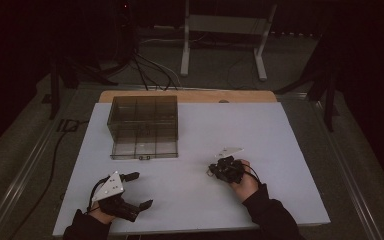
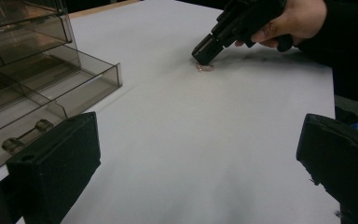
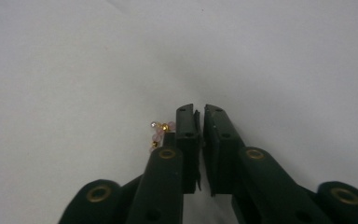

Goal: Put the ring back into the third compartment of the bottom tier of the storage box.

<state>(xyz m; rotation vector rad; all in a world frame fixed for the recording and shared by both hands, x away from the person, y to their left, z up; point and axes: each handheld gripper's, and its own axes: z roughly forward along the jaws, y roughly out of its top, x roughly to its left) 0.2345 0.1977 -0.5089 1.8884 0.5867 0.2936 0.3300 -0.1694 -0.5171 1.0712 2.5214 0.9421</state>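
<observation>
A small string of pink and gold beads (image 3: pixel 161 133) lies on the white table sheet (image 1: pixel 195 125). My right gripper (image 3: pixel 200 112) points down onto it with its jaws shut. A few beads stick out beside the left jaw and the rest is hidden under the tips. The left gripper view shows that same gripper (image 2: pixel 205 53) with its tip on the pinkish beads (image 2: pixel 205 68), held by a hand. My left gripper (image 1: pixel 140 190) rests near the front left edge, jaws wide open with nothing between them (image 2: pixel 196 163).
A smoky clear compartment box (image 1: pixel 142 127) with a latch stands at the back left of the sheet, close to the left gripper's left jaw (image 2: pixel 28 70). A wooden table edge (image 1: pixel 190 96) runs behind the sheet. Beyond it, cables and a stand are on the floor.
</observation>
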